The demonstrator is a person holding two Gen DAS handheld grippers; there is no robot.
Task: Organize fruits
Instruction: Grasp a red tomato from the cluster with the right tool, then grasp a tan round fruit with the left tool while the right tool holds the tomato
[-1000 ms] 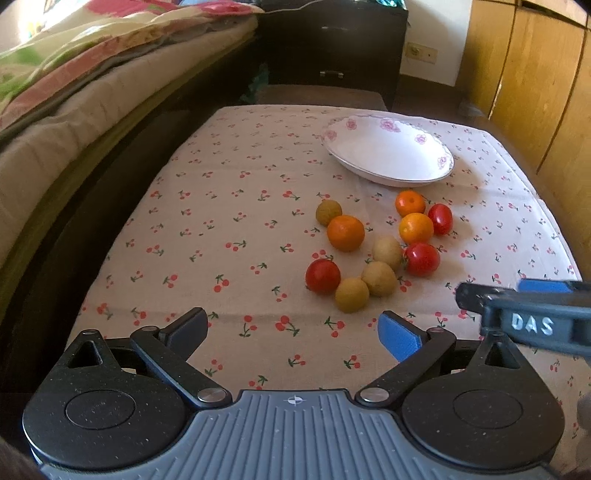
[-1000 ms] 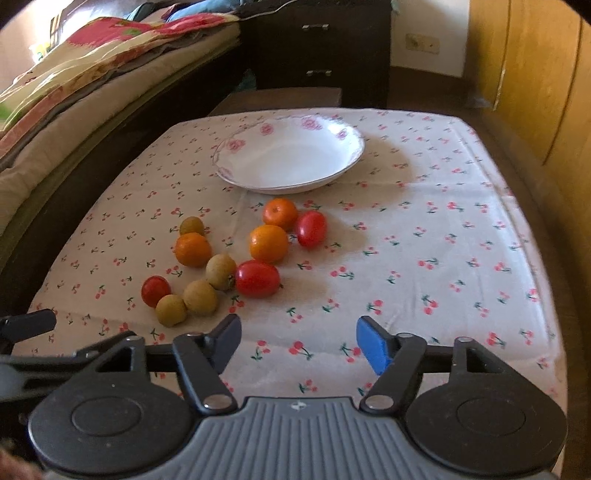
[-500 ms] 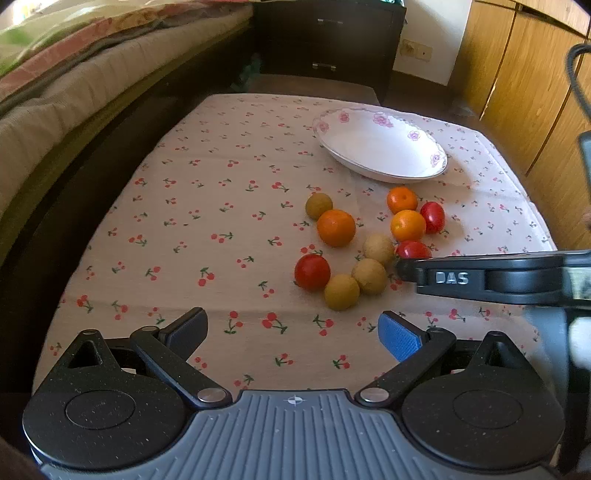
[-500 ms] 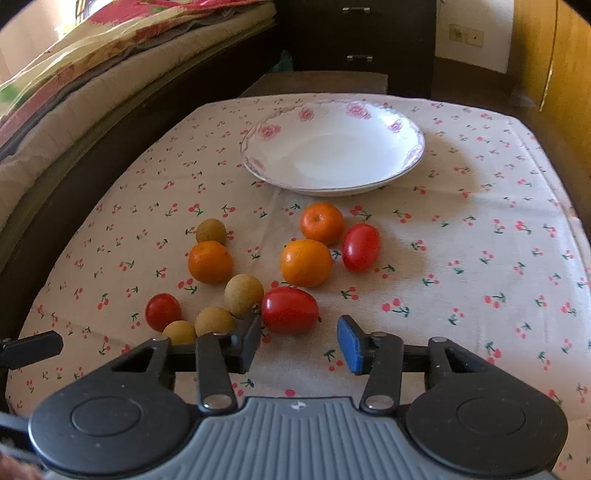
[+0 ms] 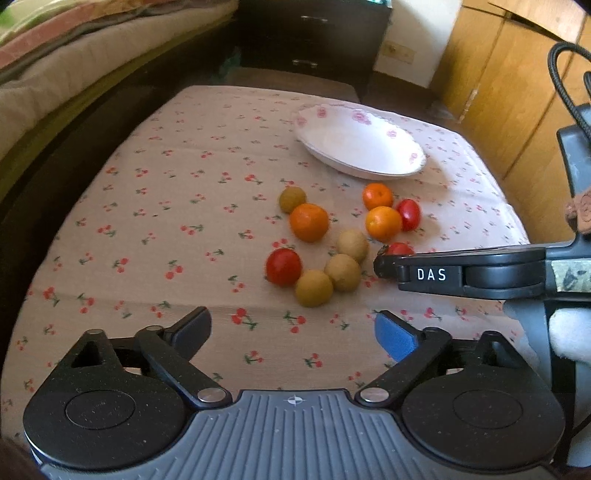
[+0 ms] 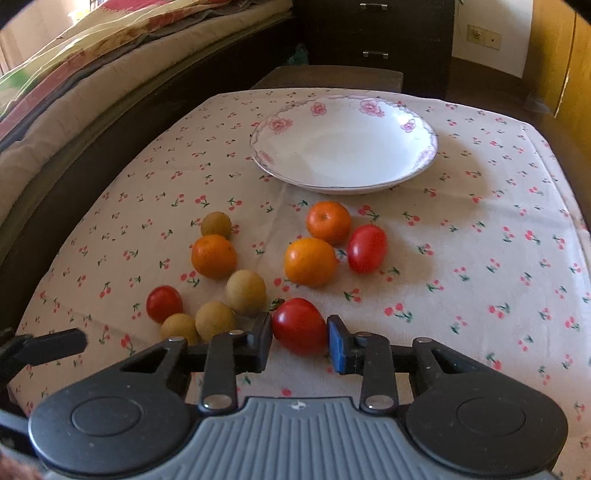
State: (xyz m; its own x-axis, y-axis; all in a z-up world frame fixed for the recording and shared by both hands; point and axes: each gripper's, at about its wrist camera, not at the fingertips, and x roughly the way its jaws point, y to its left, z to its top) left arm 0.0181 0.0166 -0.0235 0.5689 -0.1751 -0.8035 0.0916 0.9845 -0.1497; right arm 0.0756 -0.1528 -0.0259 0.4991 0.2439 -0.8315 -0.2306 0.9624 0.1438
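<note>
My right gripper (image 6: 300, 334) is closing on a red tomato (image 6: 298, 325) that lies on the cherry-print cloth, with both pads touching its sides. Around it lie three oranges (image 6: 309, 261), two more red tomatoes (image 6: 366, 248) and several small tan round fruits (image 6: 245, 291). An empty white bowl (image 6: 343, 155) with pink flowers stands behind the fruit. My left gripper (image 5: 291, 325) hovers open over bare cloth in front of the pile, its jaws narrowing slightly with nothing between them. In the left wrist view the right gripper's black finger (image 5: 432, 275) hides most of the held tomato (image 5: 400, 248).
The cloth-covered table (image 6: 498, 221) has a bed with folded blankets (image 6: 92, 74) along its left side. A dark chest of drawers (image 6: 373, 33) stands behind it and wooden cupboard doors (image 5: 517, 92) on the right. A low dark stool (image 6: 332, 75) sits at the far edge.
My right gripper moved forward and down to the nearest red tomato and closed its jaws around it. The left gripper tilted a little and stayed wide.
</note>
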